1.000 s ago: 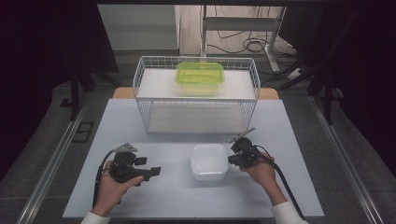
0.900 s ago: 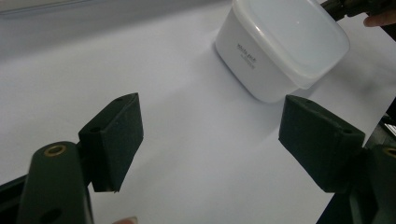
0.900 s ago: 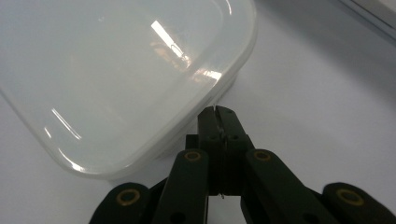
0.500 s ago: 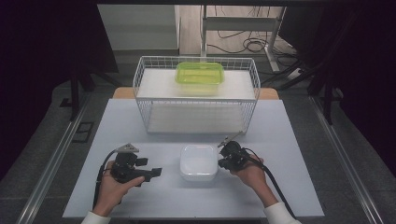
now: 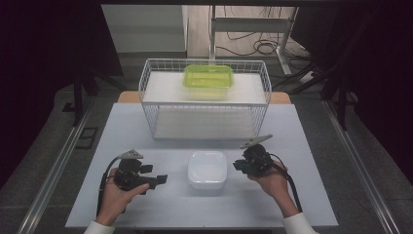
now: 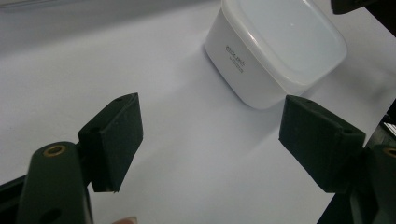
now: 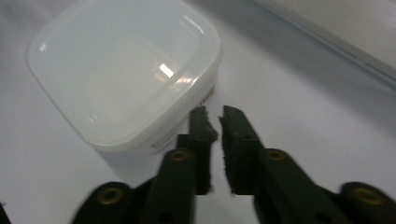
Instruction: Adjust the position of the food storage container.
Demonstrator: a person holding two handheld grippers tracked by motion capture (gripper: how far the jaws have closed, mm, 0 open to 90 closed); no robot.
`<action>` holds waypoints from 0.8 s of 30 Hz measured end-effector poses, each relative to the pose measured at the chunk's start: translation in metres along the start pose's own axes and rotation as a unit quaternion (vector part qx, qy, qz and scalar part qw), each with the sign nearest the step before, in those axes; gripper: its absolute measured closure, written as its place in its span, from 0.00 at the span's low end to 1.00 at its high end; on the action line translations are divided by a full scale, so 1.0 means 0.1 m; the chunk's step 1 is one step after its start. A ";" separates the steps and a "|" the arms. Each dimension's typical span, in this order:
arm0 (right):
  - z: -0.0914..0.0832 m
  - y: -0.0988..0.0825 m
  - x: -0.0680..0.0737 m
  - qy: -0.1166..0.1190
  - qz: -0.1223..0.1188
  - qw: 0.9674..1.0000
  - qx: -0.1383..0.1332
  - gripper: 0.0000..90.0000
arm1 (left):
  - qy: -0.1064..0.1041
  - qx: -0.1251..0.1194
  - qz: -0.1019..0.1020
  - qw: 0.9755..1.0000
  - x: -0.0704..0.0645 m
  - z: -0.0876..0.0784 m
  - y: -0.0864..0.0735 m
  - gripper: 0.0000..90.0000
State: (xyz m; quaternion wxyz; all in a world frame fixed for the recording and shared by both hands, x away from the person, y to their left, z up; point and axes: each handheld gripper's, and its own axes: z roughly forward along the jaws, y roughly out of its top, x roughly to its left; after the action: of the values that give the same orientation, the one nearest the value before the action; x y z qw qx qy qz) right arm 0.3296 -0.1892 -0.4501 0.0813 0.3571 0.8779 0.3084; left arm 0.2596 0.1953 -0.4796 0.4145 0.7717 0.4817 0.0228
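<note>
Now: white lidded container (image 5: 207,168) sits free at lower centre of the table (image 5: 302,146).
Right gripper (image 5: 236,165) just beside it, jaws narrowly parted after opening, nothing between; left gripper (image 5: 163,179) released wide, facing it, likely readying a grasp.

Count of things on and around the table

One white lidded plastic container (image 5: 207,168) lies on the one white table (image 5: 146,214); one green lidded container (image 5: 208,81) sits on top of one white wire rack (image 5: 151,105). Two handheld grippers: the left gripper (image 5: 158,179) and the right gripper (image 5: 237,165), each with two black jaws. Two hands hold them, one apiece.
</note>
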 end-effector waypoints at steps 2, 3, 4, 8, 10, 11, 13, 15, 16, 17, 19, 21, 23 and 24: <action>-0.07 -0.06 -0.02 -0.001 0.024 1.000 -0.017 0.55 | 0.000 0.000 0.000 1.000 0.00 0.00 0.00 0.23; -0.07 -0.06 -0.02 -0.001 0.024 1.000 -0.017 0.55 | 0.000 0.000 0.000 1.000 0.00 0.00 0.00 0.23; -0.12 -0.11 -0.03 0.005 0.038 0.999 -0.026 0.45 | 0.001 -0.001 -0.002 1.000 0.01 0.00 0.00 0.23; -0.16 -0.20 -0.04 0.021 0.064 0.997 -0.033 0.33 | 0.003 -0.001 -0.005 1.000 0.03 0.01 -0.01 0.23; -0.17 -0.25 -0.05 0.030 0.078 0.996 -0.040 0.29 | 0.003 -0.004 -0.009 1.000 0.04 0.01 -0.01 0.23; -0.18 -0.28 -0.06 0.032 0.085 0.995 -0.044 0.27 | 0.004 -0.006 -0.011 1.000 0.05 0.01 -0.01 0.23; -0.18 -0.32 -0.08 0.041 0.101 0.993 -0.050 0.25 | 0.004 -0.012 -0.014 1.000 0.06 0.00 -0.01 0.24; -0.19 -0.37 -0.09 0.043 0.114 0.991 -0.062 0.24 | 0.004 -0.015 -0.015 1.000 0.06 0.00 -0.01 0.24; -0.19 -0.39 -0.10 0.043 0.119 0.990 -0.069 0.24 | 0.005 -0.017 -0.016 1.000 0.06 0.00 -0.01 0.24; -0.20 -0.42 -0.10 0.052 0.128 0.987 -0.077 0.24 | 0.005 -0.017 -0.019 1.000 0.06 0.00 -0.01 0.25; -0.20 -0.43 -0.10 0.056 0.131 0.987 -0.080 0.24 | -0.006 -0.019 -0.022 1.000 0.04 0.01 0.01 0.26; -0.19 -0.43 -0.11 0.057 0.134 0.986 -0.082 0.24 | -0.008 -0.021 -0.016 1.000 0.00 0.02 0.03 0.26; -0.19 -0.44 -0.11 0.059 0.137 0.985 -0.084 0.24 | -0.010 -0.020 -0.011 1.000 -0.04 0.04 0.05 0.26; -0.19 -0.44 -0.11 0.059 0.137 0.985 -0.084 0.24 | -0.010 -0.020 -0.011 1.000 -0.04 0.04 0.05 0.26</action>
State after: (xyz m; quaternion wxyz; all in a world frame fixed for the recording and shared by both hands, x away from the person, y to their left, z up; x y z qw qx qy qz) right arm 0.3054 -0.2299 -0.4619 0.0161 0.4472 0.7947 0.4102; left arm 0.2626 0.1888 -0.4774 0.4349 0.7582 0.4853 0.0203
